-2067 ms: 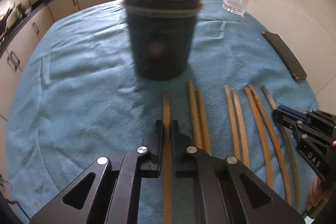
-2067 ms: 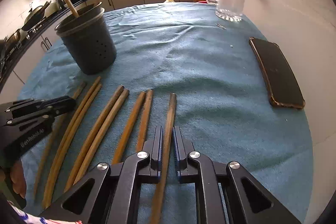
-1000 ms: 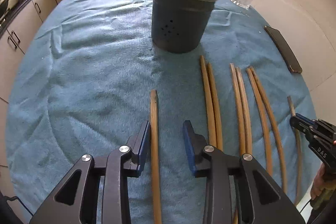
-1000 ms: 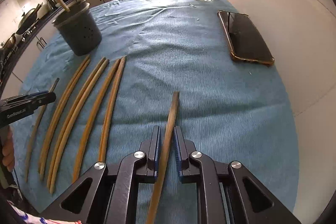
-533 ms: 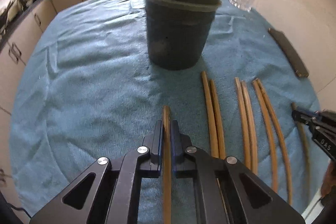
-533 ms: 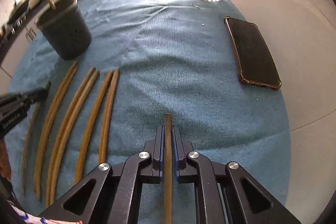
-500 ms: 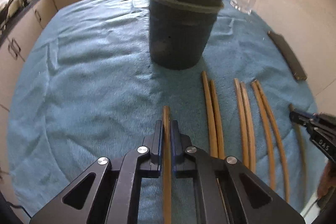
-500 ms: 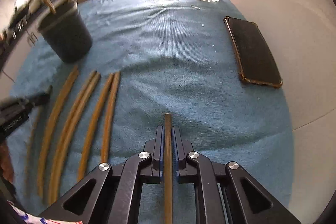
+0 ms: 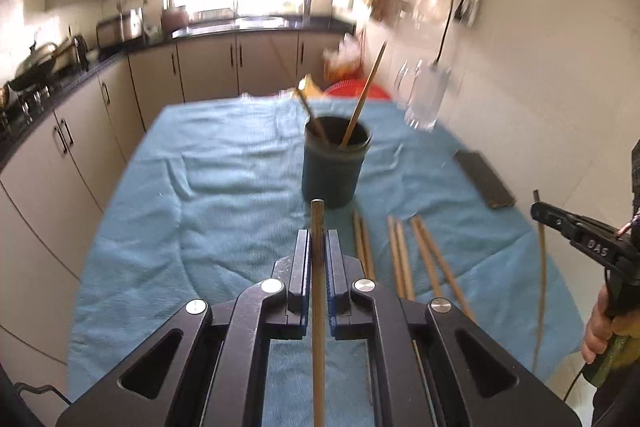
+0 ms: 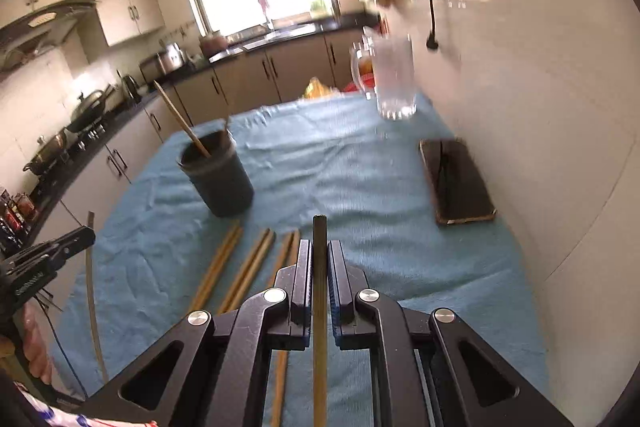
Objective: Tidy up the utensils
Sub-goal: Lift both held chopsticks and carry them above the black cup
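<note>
A: Start at the left gripper (image 9: 318, 255). What does it have?

B: Its black jaws with blue pads are clamped on a long thin wooden chopstick (image 9: 318, 291), which runs straight out toward 12 o'clock and ends just short of the dark round plastic utensil holder (image 9: 334, 163). The stick is lifted clear of the blue towel cloth (image 9: 224, 179).

A: And the right gripper (image 10: 320, 267)?

B: Same story: pinched tight on a second slim wooden chopstick (image 10: 320, 307), tip pointing to 12 o'clock, also off the cloth. From there the holder (image 10: 218, 183) sits at about 10 o'clock, with two wooden sticks already leaning in it.

A: What remains on the cloth?

B: Three pairs of brown wooden chopsticks (image 9: 400, 255) lying side by side, just right of the left gripper, between it and the right one.

A: So how should the drop go?

B: My guess is each stick wants tilting tip-down over the open rim, one hand at a time so the two grippers don't cross. Aim for the free part of the mouth, away from the leaning sticks, and loosen the grip only once the tip is well inside; the holder looks light and a sideways nudge could tip it.

A: Anything else nearby?

B: A clear glass mug (image 10: 394, 83) at 1 o'clock and a dark phone (image 10: 456, 181) at 2 o'clock in the right view, both well apart from the holder.
</note>
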Demonstrator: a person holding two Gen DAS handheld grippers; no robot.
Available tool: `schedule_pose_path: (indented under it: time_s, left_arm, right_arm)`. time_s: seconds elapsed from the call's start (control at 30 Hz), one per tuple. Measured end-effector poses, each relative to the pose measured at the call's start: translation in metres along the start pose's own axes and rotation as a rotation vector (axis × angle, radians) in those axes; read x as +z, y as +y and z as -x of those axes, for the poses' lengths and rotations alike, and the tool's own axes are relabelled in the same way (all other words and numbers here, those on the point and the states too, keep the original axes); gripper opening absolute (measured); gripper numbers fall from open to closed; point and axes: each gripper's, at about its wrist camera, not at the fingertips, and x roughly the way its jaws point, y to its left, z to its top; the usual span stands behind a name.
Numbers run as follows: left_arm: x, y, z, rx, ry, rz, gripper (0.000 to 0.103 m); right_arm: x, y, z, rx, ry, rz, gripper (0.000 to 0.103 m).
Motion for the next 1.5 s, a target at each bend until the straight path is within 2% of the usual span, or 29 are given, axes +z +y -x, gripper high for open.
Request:
schedule_pose_path:
  time_s: [0.13, 0.33, 0.5, 0.7, 0.9, 1.17, 1.33, 1.5]
  left_arm:
    - [-0.003, -0.005, 0.037, -0.012, -0.079, -0.005, 0.006]
    - [-0.006, -0.010, 0.070, -0.031, -0.156, 0.004, 0.006]
    - [0.000, -0.014, 0.086, -0.036, -0.198, 0.008, 0.006]
    - [0.023, -0.011, 0.093, -0.050, -0.240, 0.026, 0.006]
    - [0.060, -0.002, 0.092, -0.040, -0.294, 0.045, 0.006]
    - [0.127, 0.010, 0.075, -0.024, -0.390, 0.094, 0.006]
    - [0.169, 0.016, 0.040, -0.032, -0.408, 0.138, 0.006]
    - [0.196, 0.017, -0.006, -0.022, -0.386, 0.154, 0.006]
  right_arm:
    - [-0.003, 0.006, 0.026, -0.002, -0.057, 0.013, 0.007]
    - [-0.004, 0.011, 0.055, 0.013, -0.110, 0.024, 0.007]
    - [0.002, 0.015, 0.066, 0.020, -0.146, 0.017, 0.007]
    - [0.027, 0.022, 0.063, 0.042, -0.187, 0.012, 0.007]
    - [0.073, 0.037, 0.051, 0.076, -0.261, -0.002, 0.007]
    - [0.138, 0.065, 0.021, 0.143, -0.375, -0.042, 0.007]
    - [0.170, 0.081, -0.010, 0.165, -0.417, -0.063, 0.007]
    - [0.193, 0.093, -0.045, 0.135, -0.462, -0.067, 0.007]
